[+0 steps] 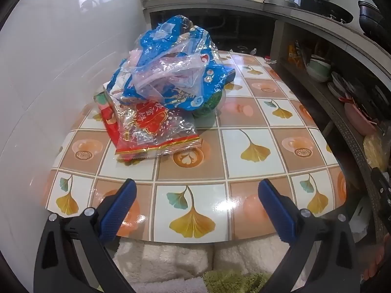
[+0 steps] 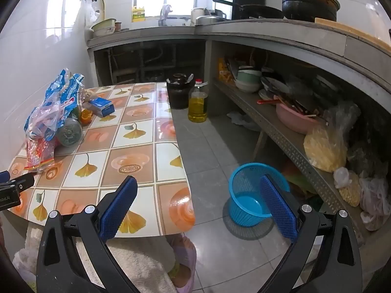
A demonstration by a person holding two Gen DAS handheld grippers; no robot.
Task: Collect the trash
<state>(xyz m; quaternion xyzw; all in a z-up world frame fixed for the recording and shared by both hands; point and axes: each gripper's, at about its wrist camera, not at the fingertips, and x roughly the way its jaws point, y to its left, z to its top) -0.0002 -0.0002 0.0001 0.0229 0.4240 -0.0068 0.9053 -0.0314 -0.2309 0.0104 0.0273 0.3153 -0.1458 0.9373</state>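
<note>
A heap of trash lies on the tiled table (image 1: 254, 146) by the left wall: crumpled blue plastic bags (image 1: 171, 73) on top, a red and clear snack wrapper (image 1: 151, 131) in front. In the right wrist view the blue bags (image 2: 56, 105) lie over a can (image 2: 69, 131) on its side, with a small blue box (image 2: 102, 106) and something orange (image 2: 86, 116) behind. My left gripper (image 1: 195, 190) hangs open over the table's near edge, short of the heap. My right gripper (image 2: 198, 190) is open above the table's right corner. A blue mesh basket (image 2: 254, 195) stands on the floor.
White tiled wall runs along the table's left side. A dark jar (image 2: 179, 92) and an oil bottle (image 2: 198, 102) stand on the floor past the table. Shelves (image 2: 293, 144) with bowls, a pink basin and bags line the right. A person's slippered foot (image 2: 183, 256) shows below.
</note>
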